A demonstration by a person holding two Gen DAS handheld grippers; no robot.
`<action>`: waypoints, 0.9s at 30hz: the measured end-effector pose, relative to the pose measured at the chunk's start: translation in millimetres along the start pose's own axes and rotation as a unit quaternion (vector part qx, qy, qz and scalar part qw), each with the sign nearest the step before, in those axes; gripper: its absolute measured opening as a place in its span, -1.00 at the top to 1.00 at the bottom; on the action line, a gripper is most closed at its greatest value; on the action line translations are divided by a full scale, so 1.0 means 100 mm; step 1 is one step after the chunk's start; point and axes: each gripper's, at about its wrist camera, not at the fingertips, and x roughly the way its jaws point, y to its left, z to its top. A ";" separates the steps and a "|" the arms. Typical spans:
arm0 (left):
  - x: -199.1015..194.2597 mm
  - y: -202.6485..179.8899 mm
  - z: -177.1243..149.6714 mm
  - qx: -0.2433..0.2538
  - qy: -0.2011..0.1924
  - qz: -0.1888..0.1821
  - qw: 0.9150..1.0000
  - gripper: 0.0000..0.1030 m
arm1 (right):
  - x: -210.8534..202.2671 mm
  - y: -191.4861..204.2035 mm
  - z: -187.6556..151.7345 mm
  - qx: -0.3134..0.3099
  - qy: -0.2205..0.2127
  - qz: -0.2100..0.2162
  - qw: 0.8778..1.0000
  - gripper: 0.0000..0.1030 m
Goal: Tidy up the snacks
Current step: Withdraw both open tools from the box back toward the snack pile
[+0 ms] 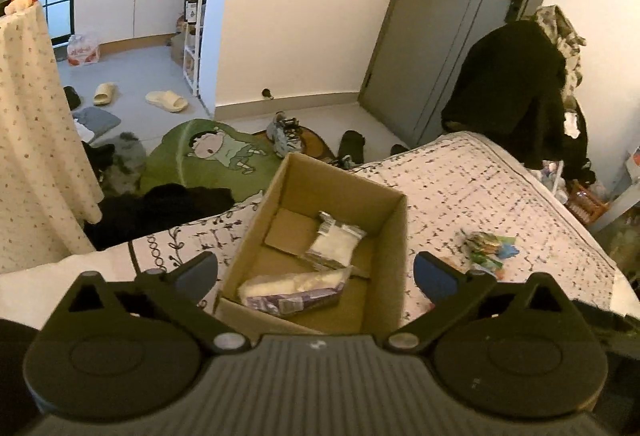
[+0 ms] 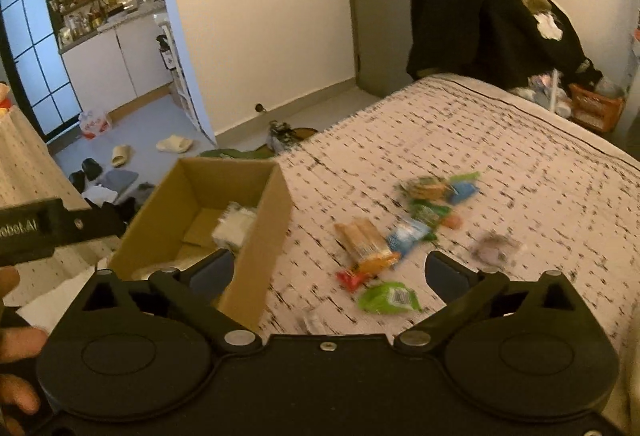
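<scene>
On the patterned bedspread [image 2: 480,140], the cardboard box [image 1: 256,224] at ten o'clock already holds two packets, both the left gripper [image 1: 316,270] and right gripper [image 2: 330,272] gape empty, so the next reach seems toward loose snacks [image 2: 400,232] at two o'clock, clear of the bed's edge.

Partial "obot.AI" on black bar [image 2: 52,232], left edge; snack labels unreadable.

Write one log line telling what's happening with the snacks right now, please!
left gripper: open, empty | right gripper: open, empty | cardboard box: two packets inside | loose snacks: on bed
</scene>
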 end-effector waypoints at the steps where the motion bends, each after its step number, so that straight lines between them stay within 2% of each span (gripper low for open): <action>1: -0.01 -0.02 -0.02 0.000 -0.001 -0.001 1.000 -1.00 | -0.03 -0.03 -0.02 0.001 -0.002 -0.008 1.000 -1.00; 8: -0.08 -0.13 -0.13 0.009 0.002 -0.025 1.000 -1.00 | -0.22 -0.25 -0.07 0.012 -0.014 -0.025 1.000 -1.00; 17: -0.16 -0.31 -0.22 0.021 0.021 -0.060 0.998 -1.00 | -0.45 -0.52 -0.16 0.047 -0.009 0.024 0.999 -0.99; 21: -0.15 -0.37 -0.29 0.024 0.031 -0.064 0.997 -0.99 | -0.44 -0.60 -0.19 0.063 -0.006 0.005 0.998 -0.99; 27: -0.17 -0.39 -0.38 0.018 0.029 -0.068 0.997 -0.99 | -0.33 -0.85 -0.24 0.123 0.011 -0.024 0.992 -0.99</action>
